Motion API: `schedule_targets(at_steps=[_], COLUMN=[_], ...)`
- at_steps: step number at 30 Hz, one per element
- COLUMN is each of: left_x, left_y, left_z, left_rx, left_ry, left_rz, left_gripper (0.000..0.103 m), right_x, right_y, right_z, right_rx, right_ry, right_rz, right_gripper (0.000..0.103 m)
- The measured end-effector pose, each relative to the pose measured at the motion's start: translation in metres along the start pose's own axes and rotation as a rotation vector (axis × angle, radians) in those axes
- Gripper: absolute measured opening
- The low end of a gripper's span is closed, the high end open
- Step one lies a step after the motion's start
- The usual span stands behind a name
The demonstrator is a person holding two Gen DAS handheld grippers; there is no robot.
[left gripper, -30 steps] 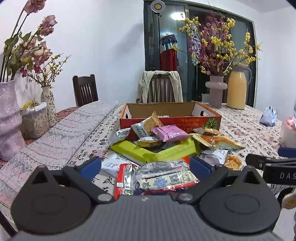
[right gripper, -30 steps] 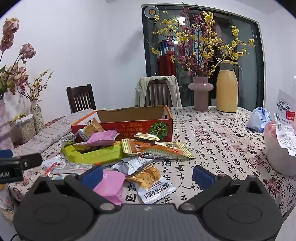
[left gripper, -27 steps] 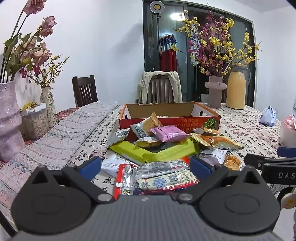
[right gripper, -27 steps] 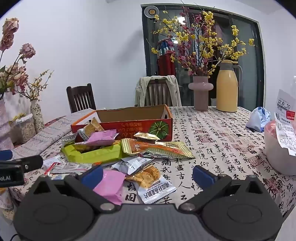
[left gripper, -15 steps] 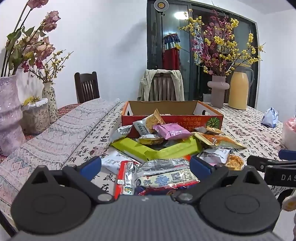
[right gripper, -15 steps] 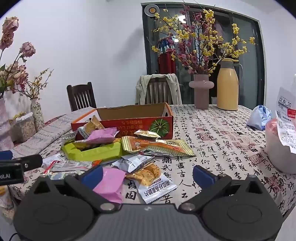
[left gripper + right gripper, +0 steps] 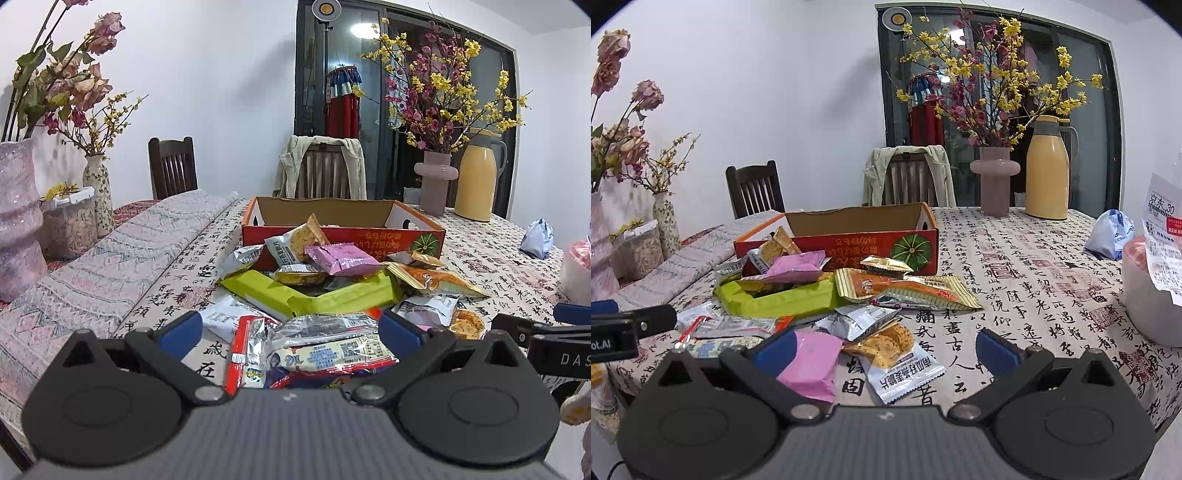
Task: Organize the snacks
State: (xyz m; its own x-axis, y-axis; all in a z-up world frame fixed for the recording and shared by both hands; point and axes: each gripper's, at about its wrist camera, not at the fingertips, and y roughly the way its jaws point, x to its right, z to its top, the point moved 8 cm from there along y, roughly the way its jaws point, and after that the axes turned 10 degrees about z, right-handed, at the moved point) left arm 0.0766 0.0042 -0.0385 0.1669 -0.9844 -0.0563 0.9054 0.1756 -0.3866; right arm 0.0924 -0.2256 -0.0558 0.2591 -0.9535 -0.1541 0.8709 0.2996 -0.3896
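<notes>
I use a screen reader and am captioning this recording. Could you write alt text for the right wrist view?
The open right gripper hovers low over a pile of snack packets, a pink packet and a white cracker packet nearest its fingers. Behind the pile sits an open red cardboard box on a calligraphy-print tablecloth. The left gripper shows at the left edge.

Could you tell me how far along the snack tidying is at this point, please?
Barely started, it seems. Done: nothing obvious; what the cardboard box holds cannot be seen from here. In hand: nothing; the left gripper and right gripper are both open over the heap. Left: the whole pile lies loose on the tablecloth, including the green packet, the pink packet and the orange packet.
</notes>
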Motion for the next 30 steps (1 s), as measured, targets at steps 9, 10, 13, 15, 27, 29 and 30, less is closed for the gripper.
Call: schedule_targets(at_steps=[9,10,13,15,27,29,30], left_x=[0.0012,0.0011,0.0011,0.0001,-0.0014,-0.0016,-0.0016], left_y=[0.0012,0.0013,0.0022,0.0032,0.0053,0.0056,0.0055], left_z=[-0.0022,-0.0023,-0.0033,-0.0037,-0.0061,-0.0062,-0.0062], left_rx=[-0.007,-0.007,-0.013,-0.018,-0.031,-0.032,-0.032], left_ry=[0.004,0.004,0.003,-0.003,-0.016,-0.017,-0.018], left_rz=[0.000,0.000,-0.001,-0.001,-0.008,-0.009,-0.009], left_gripper=[0.103,0.103,0.103,0.103,0.103,0.103,0.103], right_x=[-0.0015,-0.0018,-0.0023,-0.0023,-0.0026,-0.0027,-0.0024], right_y=[0.0023,0.0030,0.0023,0.0017,0.0018,0.0020,0.0018], right_z=[-0.0013,-0.0020,-0.0024,-0.0022,-0.0026,-0.0028,-0.0028], right_rx=[-0.007,-0.008,-0.009,-0.008,-0.012,-0.013,-0.013], right_ry=[-0.001,-0.001,-0.001,-0.001,0.001,0.001,0.001], right_rz=[0.003,0.003,0.005,0.006,0.007,0.006,0.006], right_gripper=[0.103,0.103,0.103,0.103,0.103,0.103,0.103])
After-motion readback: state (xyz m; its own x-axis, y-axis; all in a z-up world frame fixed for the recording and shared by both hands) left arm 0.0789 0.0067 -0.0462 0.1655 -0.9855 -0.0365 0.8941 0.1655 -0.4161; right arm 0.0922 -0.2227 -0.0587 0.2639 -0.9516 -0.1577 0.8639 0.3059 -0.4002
